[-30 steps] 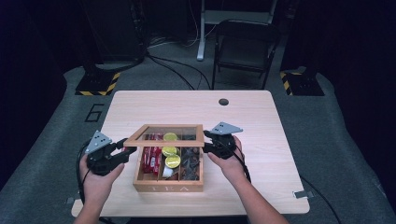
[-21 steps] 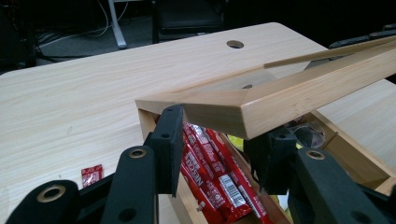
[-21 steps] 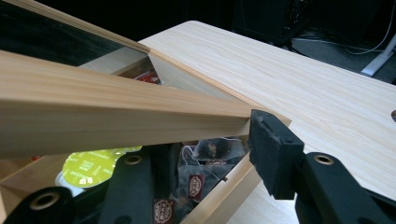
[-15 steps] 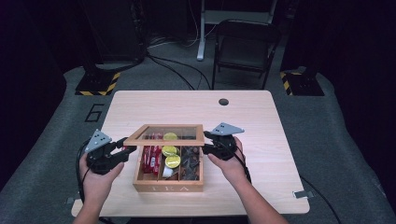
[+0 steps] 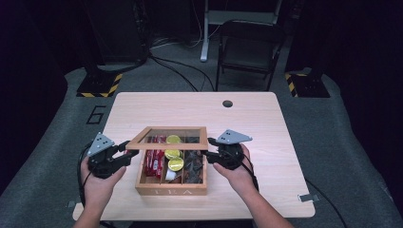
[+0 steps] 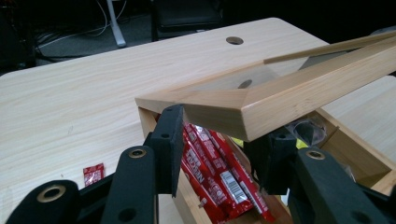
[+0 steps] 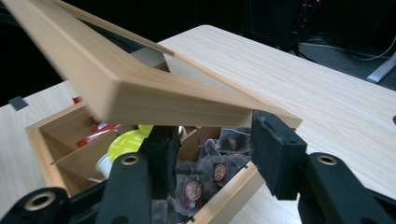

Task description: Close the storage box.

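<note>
Your left gripper (image 5: pixel 124 155) holds the front-left corner of the wooden lid (image 5: pixel 168 138), one pad on each side of the frame, so the glass-paned lid stands half raised over the tea box (image 5: pixel 172 190), which sits near your edge of the table (image 5: pixel 266 123). In the left gripper view the corner sits between the pads (image 6: pixel 169 140) but only near their tips. That's a shallow bite.

Your right gripper (image 5: pixel 212 156) has just been opening. In the right gripper view the lid's other front corner (image 7: pixel 187 112) rests above the jaws, which stand slightly apart with nothing pinched between them; one pad (image 7: pixel 273 144) sits right under the edge.

Risks from here:
- With the right side let go, the lid hangs on the left grip alone. Slip there and it slams shut, and the glass pane takes the hit.
- Lifting one corner only twists the frame and strains the back edge where the lid seems hinged; I can't see the hinges.
- The box is light. Pull up or back too fast and it may tip or slide toward you, spilling the red packets (image 5: pixel 153 161), yellow-lidded cups (image 5: pixel 176 164) and dark tea bags (image 5: pixel 194 166).
- The right jaw under the edge may snag the lid when you pull away.
- A stray red packet (image 6: pixel 93 173) lies on the table just left of the box. Don't drag it.
</note>
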`<action>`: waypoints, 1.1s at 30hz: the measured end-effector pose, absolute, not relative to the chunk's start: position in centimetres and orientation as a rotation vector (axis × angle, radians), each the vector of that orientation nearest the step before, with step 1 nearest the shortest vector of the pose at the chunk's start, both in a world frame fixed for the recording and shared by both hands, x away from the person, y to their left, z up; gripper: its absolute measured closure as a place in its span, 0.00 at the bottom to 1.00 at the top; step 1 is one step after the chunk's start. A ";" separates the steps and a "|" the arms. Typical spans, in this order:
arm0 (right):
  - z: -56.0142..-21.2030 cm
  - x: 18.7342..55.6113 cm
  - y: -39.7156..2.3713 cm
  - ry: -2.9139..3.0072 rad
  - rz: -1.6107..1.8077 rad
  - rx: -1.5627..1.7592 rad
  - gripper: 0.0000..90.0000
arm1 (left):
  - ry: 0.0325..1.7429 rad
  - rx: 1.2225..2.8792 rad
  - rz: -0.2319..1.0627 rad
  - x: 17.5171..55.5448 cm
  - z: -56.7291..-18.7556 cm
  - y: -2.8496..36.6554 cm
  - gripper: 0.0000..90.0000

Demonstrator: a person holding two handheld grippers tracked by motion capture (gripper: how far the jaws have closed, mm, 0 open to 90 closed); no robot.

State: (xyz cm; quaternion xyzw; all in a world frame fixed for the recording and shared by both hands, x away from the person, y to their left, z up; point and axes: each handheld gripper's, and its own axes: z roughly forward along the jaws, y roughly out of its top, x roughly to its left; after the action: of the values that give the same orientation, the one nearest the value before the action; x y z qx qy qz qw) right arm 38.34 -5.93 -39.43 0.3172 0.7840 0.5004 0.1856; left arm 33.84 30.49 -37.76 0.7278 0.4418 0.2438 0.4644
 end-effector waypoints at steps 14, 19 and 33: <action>-39.5 35.2 -6.4 2.236 1.435 0.844 0.57 | 1.055 1.817 0.614 32.4 -39.8 30.6 0.65; -40.5 34.7 -6.5 2.258 1.424 0.844 0.57 | 1.038 1.828 0.627 31.8 -40.9 30.5 0.64; -42.8 33.8 -6.4 2.270 1.404 0.849 0.57 | 1.026 1.840 0.610 31.0 -43.2 30.7 0.64</action>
State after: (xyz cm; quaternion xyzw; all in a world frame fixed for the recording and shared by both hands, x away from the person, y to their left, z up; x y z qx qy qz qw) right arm 33.79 -6.41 -42.79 0.2988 0.7988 0.4939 0.1693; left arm 30.96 30.70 -43.22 0.7463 0.4163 0.2474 0.4566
